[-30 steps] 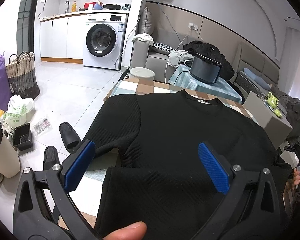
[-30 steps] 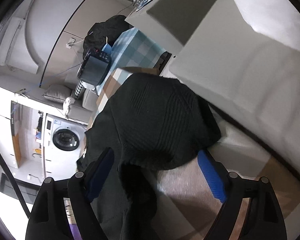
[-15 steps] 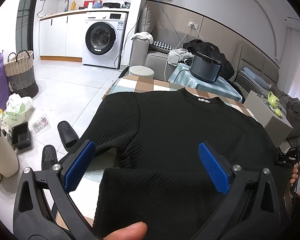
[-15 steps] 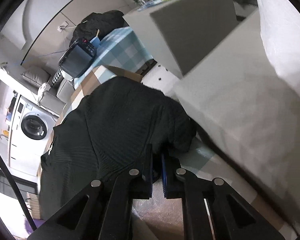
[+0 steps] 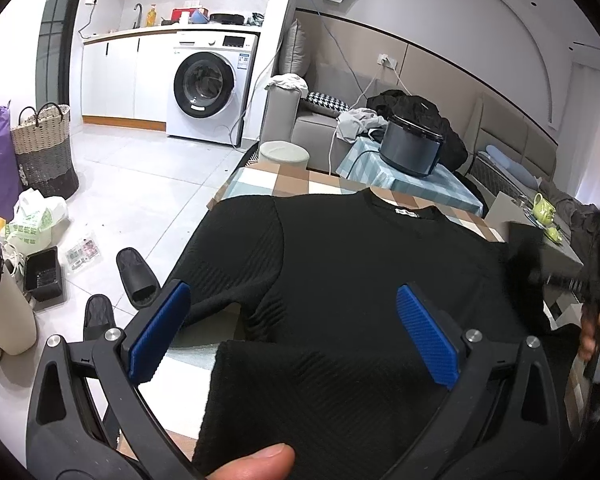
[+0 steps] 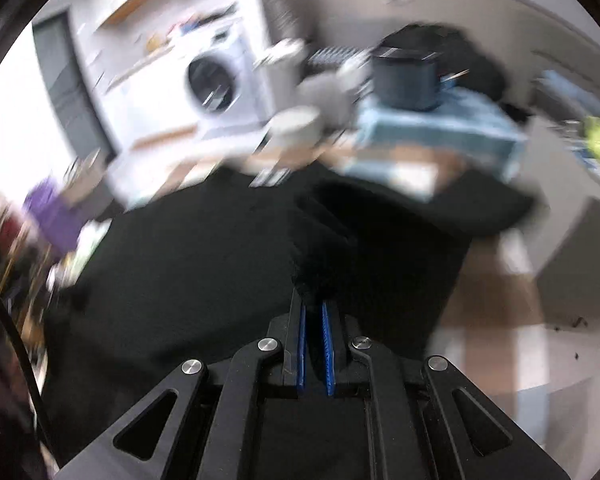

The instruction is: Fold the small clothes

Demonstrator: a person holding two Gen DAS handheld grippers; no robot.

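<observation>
A black ribbed sweater (image 5: 360,264) lies front up on the checked table (image 5: 260,176), collar at the far side. My left gripper (image 5: 292,292) hovers open just above its lower body, nothing between the blue pads; a thumb shows at the bottom edge. In the blurred right wrist view, my right gripper (image 6: 314,308) is shut on the sweater's right sleeve (image 6: 400,216), which rises off the table and drapes toward the body (image 6: 180,264). From the left wrist view the lifted sleeve (image 5: 528,248) and the hand (image 5: 596,336) holding that tool appear smeared at the right edge.
A grey box (image 5: 556,256) with green teaware stands at the table's right. Behind the table is a black appliance (image 5: 412,148) on a blue checked stand. Slippers (image 5: 134,276), bags and a woven basket (image 5: 44,148) sit on the floor at left, near a washing machine (image 5: 208,88).
My right gripper shut on the sleeve at the sweater's right edge, then rolled and swung it up and over toward the body. The left gripper stayed open in place.
</observation>
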